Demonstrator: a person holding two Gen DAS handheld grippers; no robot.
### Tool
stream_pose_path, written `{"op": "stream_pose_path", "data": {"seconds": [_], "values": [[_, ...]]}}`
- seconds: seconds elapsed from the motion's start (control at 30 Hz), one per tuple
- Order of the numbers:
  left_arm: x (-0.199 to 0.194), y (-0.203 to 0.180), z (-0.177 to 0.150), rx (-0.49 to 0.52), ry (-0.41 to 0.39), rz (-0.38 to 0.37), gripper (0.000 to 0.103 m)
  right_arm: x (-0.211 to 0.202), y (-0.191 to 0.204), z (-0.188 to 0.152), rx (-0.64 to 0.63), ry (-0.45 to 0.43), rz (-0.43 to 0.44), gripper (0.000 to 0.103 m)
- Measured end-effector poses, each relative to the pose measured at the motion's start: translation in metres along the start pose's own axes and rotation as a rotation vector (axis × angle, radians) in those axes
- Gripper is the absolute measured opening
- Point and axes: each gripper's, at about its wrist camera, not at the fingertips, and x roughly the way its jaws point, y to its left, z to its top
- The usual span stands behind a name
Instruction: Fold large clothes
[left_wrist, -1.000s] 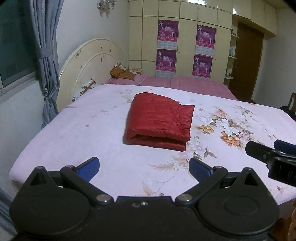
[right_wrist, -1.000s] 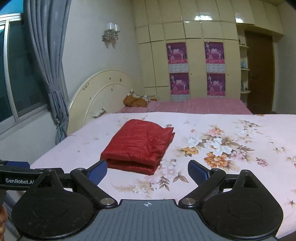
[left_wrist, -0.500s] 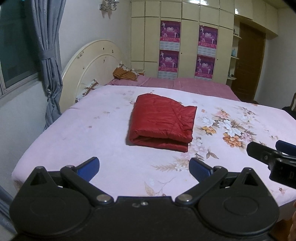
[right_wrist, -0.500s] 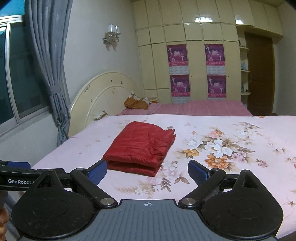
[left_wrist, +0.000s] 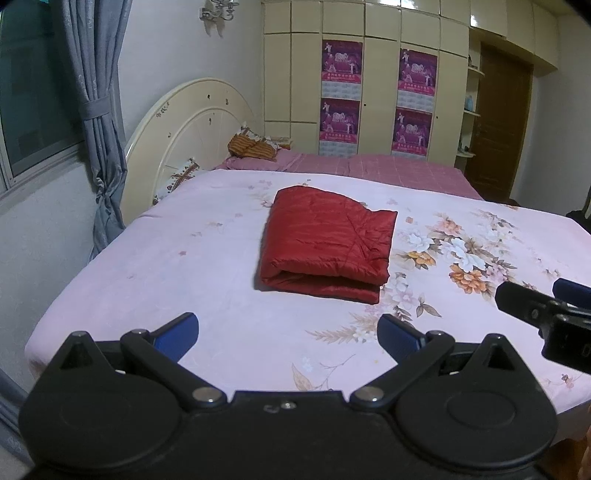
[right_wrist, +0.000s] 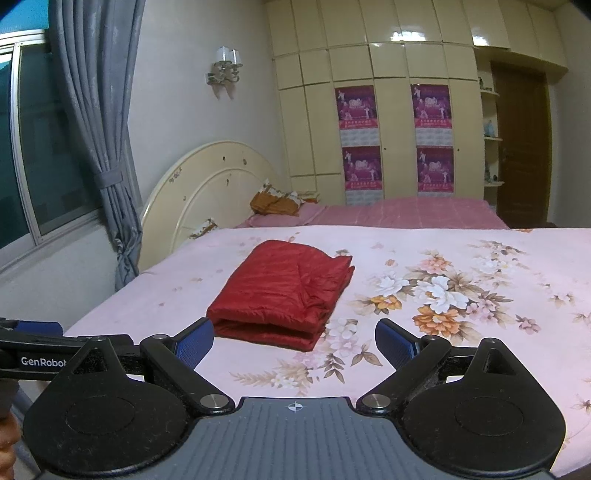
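A grey curtain is seen at the far left beside a cream headboard. A red garment, folded into a thick rectangle, is laid near the middle of the floral bed. The left gripper is held short of it, jaws spread and empty. The right gripper is held alongside, jaws likewise spread, nothing pinched.
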Motion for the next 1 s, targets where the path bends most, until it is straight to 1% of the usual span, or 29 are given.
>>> {"op": "stream_pose_path", "data": {"seconds": [1.0], "values": [[0.017,0.009,0.006,0.004,0.016,0.005,0.103,0.024,0.007,0.000,0.004,0.032,0.015,0.093]]}}
